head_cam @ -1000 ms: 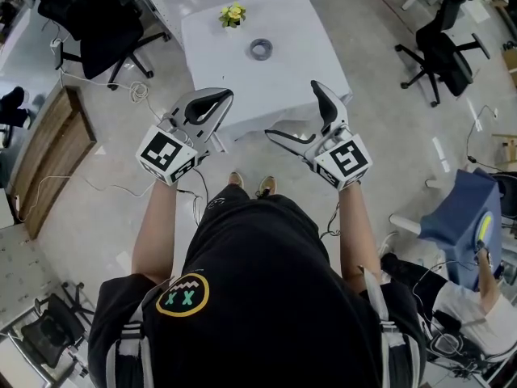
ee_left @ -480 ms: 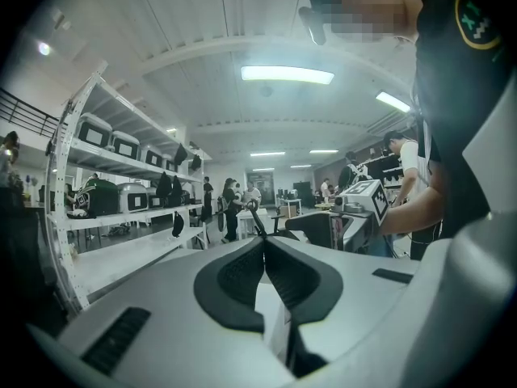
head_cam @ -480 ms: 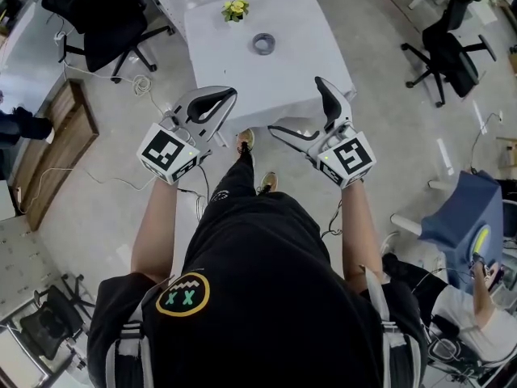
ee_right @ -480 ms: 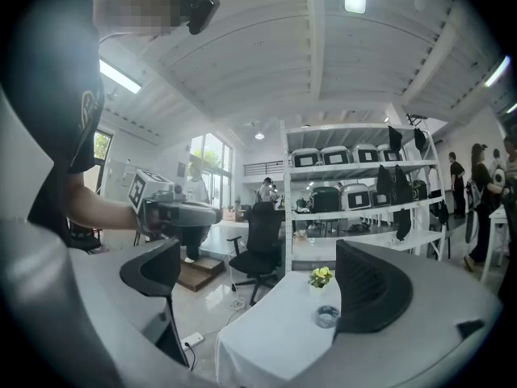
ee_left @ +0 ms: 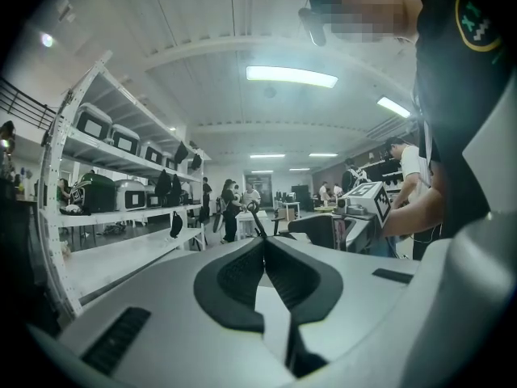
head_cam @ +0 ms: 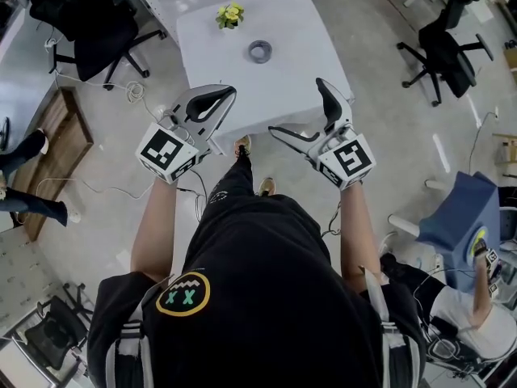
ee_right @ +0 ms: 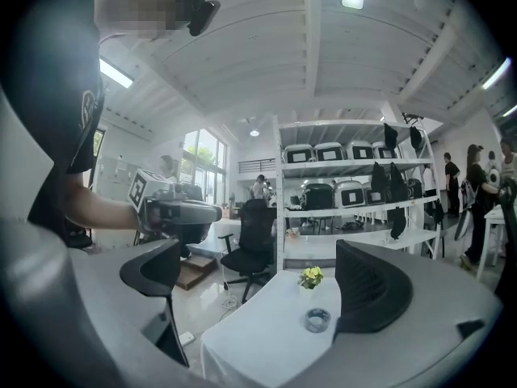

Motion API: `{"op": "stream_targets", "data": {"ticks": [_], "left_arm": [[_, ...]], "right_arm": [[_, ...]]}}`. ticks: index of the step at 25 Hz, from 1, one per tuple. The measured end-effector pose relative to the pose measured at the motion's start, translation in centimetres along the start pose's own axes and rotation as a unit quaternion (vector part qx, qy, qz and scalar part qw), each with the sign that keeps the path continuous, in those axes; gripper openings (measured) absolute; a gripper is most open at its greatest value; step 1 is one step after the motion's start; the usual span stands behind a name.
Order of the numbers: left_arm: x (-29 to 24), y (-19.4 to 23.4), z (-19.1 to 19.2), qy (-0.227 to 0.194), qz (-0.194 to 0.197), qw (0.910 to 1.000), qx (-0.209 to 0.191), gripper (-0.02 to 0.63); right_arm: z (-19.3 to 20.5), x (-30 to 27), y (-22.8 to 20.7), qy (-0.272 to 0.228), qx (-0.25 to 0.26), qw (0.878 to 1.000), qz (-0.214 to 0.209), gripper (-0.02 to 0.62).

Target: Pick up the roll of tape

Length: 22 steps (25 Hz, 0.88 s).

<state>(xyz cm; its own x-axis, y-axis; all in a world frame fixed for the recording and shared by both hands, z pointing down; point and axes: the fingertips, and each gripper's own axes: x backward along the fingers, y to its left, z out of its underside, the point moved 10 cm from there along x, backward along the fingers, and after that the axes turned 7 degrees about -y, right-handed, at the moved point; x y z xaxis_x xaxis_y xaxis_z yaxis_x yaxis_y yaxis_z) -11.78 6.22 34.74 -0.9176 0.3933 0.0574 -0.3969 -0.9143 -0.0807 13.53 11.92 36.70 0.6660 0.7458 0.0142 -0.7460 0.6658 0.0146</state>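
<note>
Here the white counter (head_cam: 279, 87) stands ahead of the person, who holds both claws up near its front edge. The left claw (head_cam: 231, 94) has its jaws pressed together on nothing. The right claw (head_cam: 295, 106) gapes wide, empty. Yellow flowers (head_cam: 230, 14) sit at the far edge. The tape (head_cam: 259, 52) lies flat near them on the counter, well apart from both claws.

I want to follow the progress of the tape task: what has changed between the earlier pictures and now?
The person has put one foot forward, toward the white table. A passer-by at the left has walked further into view. Unchanged: the left gripper shut and empty, the right gripper open and empty, both short of the roll of tape on the table.
</note>
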Motion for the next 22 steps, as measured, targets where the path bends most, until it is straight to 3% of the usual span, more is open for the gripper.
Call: {"op": "stream_targets", "data": {"ticks": [22], "left_arm": [[-6.3,16.8,3.8,-0.008,0.012,0.9987,0.050,0.021]], "right_arm": [[1.8,-13.5,-11.5,0.056,-0.007,0.998,0.022,0.598]]}}
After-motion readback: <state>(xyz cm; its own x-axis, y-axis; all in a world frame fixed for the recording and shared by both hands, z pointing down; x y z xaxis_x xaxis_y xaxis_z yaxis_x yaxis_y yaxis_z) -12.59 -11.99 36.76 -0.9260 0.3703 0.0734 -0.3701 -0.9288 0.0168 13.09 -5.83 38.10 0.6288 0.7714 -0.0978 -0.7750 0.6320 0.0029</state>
